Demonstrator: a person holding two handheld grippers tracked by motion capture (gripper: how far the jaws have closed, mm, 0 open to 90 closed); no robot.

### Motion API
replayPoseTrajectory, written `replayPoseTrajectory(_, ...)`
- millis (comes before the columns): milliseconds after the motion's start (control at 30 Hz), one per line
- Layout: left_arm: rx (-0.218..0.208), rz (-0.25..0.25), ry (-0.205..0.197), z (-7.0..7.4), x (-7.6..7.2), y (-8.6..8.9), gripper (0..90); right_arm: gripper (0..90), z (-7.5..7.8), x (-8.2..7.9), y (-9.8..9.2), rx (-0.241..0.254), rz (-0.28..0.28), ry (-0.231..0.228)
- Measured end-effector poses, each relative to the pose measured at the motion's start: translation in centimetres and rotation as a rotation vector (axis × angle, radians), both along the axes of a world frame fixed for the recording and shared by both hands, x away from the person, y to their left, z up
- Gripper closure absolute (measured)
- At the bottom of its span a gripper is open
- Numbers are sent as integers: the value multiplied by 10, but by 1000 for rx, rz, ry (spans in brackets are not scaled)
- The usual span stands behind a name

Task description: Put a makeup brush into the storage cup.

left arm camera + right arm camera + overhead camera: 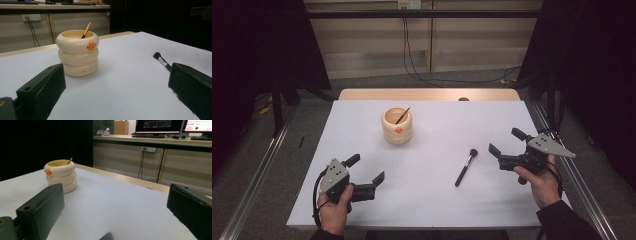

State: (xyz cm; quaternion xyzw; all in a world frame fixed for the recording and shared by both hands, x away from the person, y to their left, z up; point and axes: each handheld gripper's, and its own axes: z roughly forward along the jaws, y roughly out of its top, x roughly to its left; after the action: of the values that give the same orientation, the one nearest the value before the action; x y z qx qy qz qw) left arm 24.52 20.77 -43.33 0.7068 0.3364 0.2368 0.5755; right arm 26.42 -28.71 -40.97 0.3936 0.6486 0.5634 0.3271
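Left to right on the white table (pixel 432 200): the left gripper (pixel 368 169) with jaws spread wide and empty, one cream holder (pixel 397 126) of three stacked rings bearing an orange knob, one black makeup brush (pixel 466 167) lying flat, and the right gripper (pixel 507 142), likewise wide and empty. A single thin brush (pixel 402 115) leans inside the holder, orange-handled as far as the left gripper view shows. The black makeup brush lies near the right gripper, its bristle head pointing away from the person.
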Motion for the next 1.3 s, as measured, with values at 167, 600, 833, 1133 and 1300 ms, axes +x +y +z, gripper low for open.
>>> replayPoseTrajectory(167,6,-5,-4,-1,1,2,11,7,2,13,8,-8,-1,19)
replayPoseTrajectory(600,6,9,-8,-1,2,4,12,21,11,25,20,-49,41,142)
replayPoseTrajectory(833,6,-6,-5,-1,3,3,11,31,7,30,27,-96,63,195)
replayPoseTrajectory(1133,18,-3,-8,-1,3,4,12,61,8,38,28,-82,79,330)
replayPoseTrajectory(1300,15,-17,-16,0,3,1,11,73,8,46,34,-135,89,431)
